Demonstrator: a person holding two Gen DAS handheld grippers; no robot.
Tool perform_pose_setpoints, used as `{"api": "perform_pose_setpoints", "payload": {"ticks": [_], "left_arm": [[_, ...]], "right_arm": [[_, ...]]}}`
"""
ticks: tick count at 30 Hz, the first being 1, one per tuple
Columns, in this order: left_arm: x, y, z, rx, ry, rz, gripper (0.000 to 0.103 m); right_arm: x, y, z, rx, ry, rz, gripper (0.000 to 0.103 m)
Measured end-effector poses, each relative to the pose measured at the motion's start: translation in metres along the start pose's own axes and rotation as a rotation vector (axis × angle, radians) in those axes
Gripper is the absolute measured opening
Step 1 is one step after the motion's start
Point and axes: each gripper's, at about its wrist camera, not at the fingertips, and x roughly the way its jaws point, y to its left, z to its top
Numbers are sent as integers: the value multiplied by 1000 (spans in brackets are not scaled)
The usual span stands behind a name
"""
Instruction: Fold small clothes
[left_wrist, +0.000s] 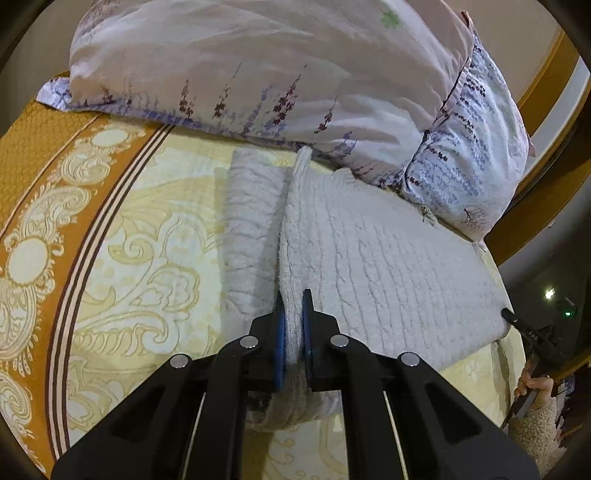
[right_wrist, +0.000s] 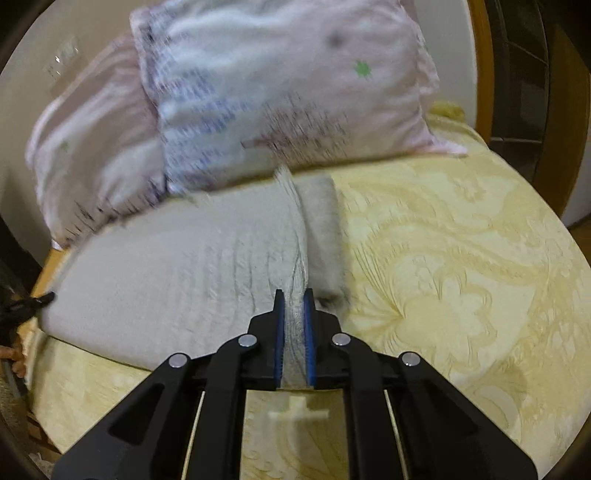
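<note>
Fingers (left_wrist: 279, 328) on both grippers are clamped on the grey towel (left_wrist: 388, 258): the left gripper (left_wrist: 293, 310) pinches a raised ridge of it between its blue pads, and the right gripper (right_wrist: 294, 308) is doing the same at the other end, with the cloth standing up between its own fingers (right_wrist: 279, 328). That towel lies on the bed's yellow patterned bedspread (left_wrist: 147, 258), with its far edge just touching the floral pillows (left_wrist: 277, 66), and the right wrist view is pretty blurry.
</note>
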Motion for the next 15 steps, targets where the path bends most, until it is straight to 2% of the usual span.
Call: {"api": "perform_pose_setpoints", "payload": {"ticks": [5, 8, 9, 10, 11, 12, 13, 14, 15], "left_arm": [[2, 5, -4, -22, -6, -20, 7], [2, 6, -4, -35, -15, -39, 8], [0, 7, -5, -42, -21, -47, 8], [-2, 8, -5, -50, -26, -56, 9], [-5, 8, -4, -54, -29, -62, 13], [-10, 8, -4, -60, -41, -72, 26], [-14, 8, -2, -64, -54, -77, 36], [-21, 9, 0, -69, -80, -80, 57], [-24, 9, 2, -70, -98, -76, 68]], "right_arm": [[13, 10, -3, -23, 23, -41, 12], [10, 9, 0, -3, 28, -27, 20], [7, 7, 2, 16, 25, -13, 26], [5, 6, 5, 29, 17, -10, 38], [-1, 7, 9, 41, -7, -26, 46], [-6, 9, 12, 40, -32, -31, 55], [-11, 12, 16, 35, -56, -22, 58], [-15, 17, 21, 28, -77, -1, 59], [-16, 22, 25, 24, -85, 23, 66]]}}
